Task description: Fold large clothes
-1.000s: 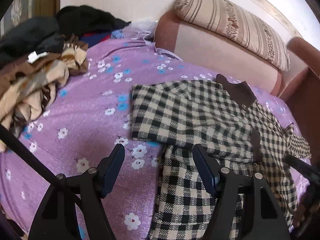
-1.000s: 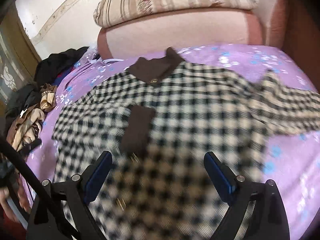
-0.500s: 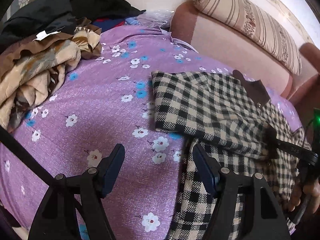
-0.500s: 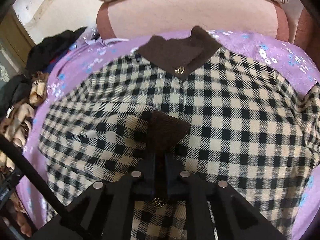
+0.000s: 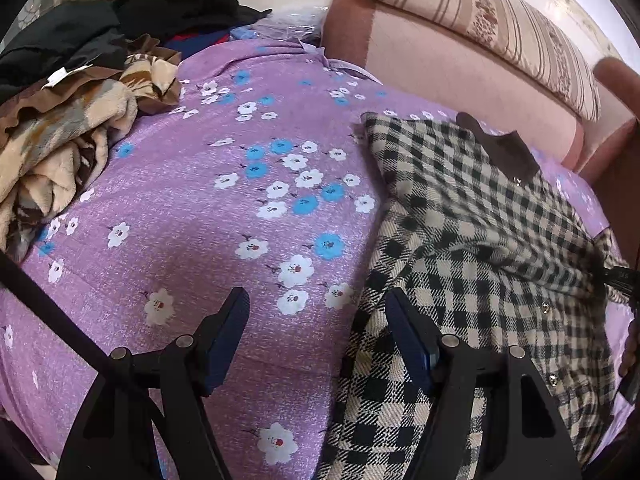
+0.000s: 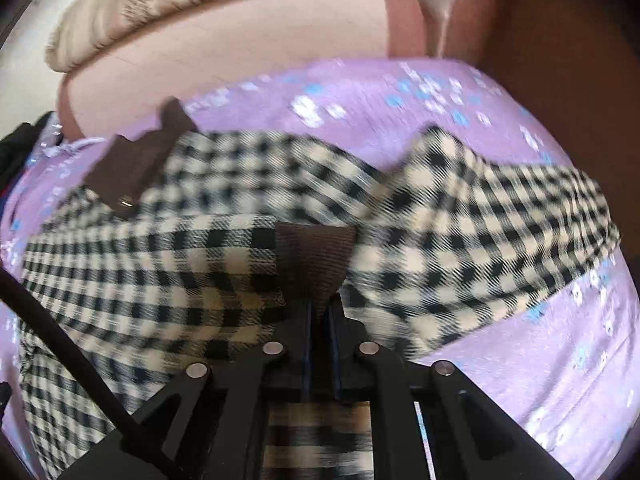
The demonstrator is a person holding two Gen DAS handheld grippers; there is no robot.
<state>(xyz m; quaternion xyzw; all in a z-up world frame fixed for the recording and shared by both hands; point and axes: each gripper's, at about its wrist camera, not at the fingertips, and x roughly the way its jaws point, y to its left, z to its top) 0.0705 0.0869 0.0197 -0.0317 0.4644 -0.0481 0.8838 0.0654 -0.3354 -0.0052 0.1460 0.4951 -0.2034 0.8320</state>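
Checked coat (image 6: pixel 168 264), one, brown cuff (image 6: pixel 316 256) pinched in right tongs (image 6: pixel 320 312); left tongs (image 5: pixel 316 332) spread, empty.

Flowered purple bed (image 5: pixel 240 240) – checked coat (image 5: pixel 480 240), clothes heap (image 5: pixel 72 140)

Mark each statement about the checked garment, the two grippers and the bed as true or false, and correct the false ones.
1. The right gripper is shut on the brown cuff of the checked garment. True.
2. The left gripper is shut on the garment. False: its jaws stand open, holding nothing.
3. The bed cover is plain green. False: purple with flowers.
4. A pile of clothes lies on the bed apart from the garment. True.
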